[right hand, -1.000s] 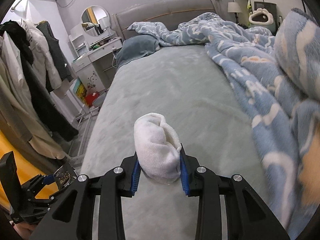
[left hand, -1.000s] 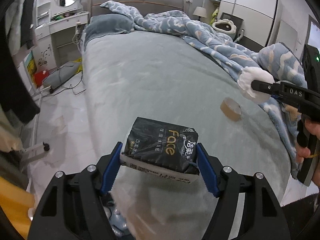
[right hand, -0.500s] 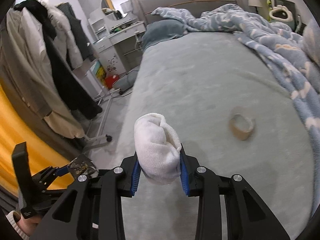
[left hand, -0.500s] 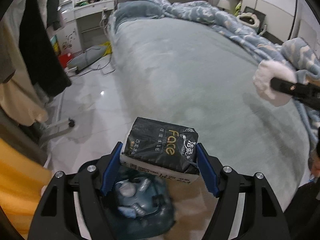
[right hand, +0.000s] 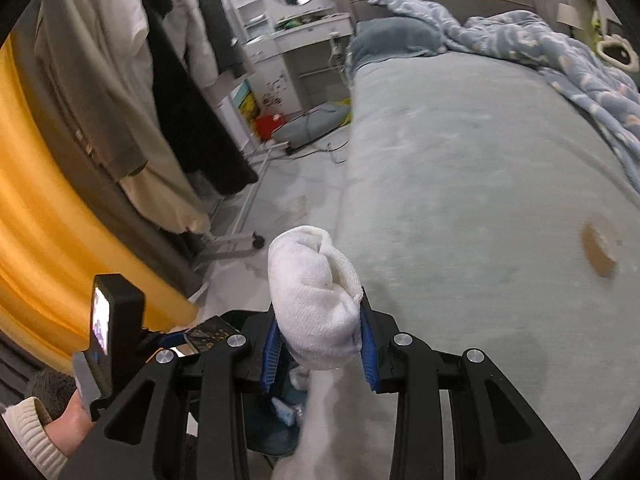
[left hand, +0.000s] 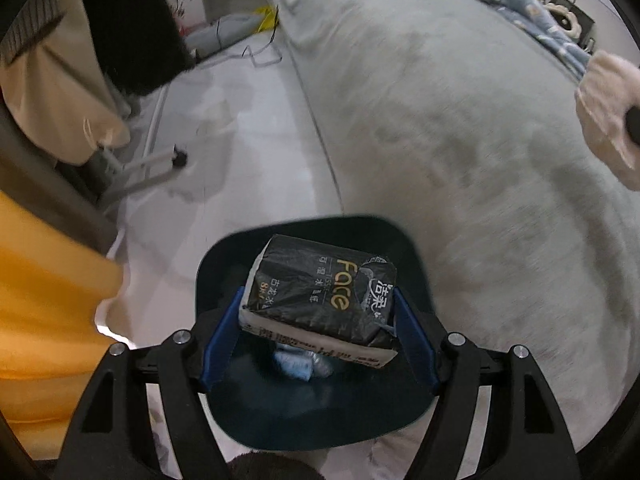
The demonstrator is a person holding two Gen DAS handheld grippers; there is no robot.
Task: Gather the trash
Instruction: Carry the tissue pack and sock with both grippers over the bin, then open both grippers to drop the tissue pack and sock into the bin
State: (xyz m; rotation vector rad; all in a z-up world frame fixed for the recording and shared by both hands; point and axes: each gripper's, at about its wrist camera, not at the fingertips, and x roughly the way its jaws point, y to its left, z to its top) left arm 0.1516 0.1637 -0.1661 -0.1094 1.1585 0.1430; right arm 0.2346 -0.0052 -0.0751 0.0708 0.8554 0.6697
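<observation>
Grippers clamp trash: left (left hand: 320, 320) tissue pack (left hand: 320, 300) (over bin (left hand: 416, 264)), right (right hand: 318, 344) white cloth (right hand: 312, 300).

A tissue pack (left hand: 320, 300) is held above the bin (left hand: 412, 256), which stands on the floor (left hand: 240, 128) just beside the bed (left hand: 460, 120). Some items, blurred and perhaps bottles, lie in the bin. A tape roll (right hand: 599, 251) lies on the bed, and a rolled cloth (right hand: 316, 304) is held near the bed's edge.
</observation>
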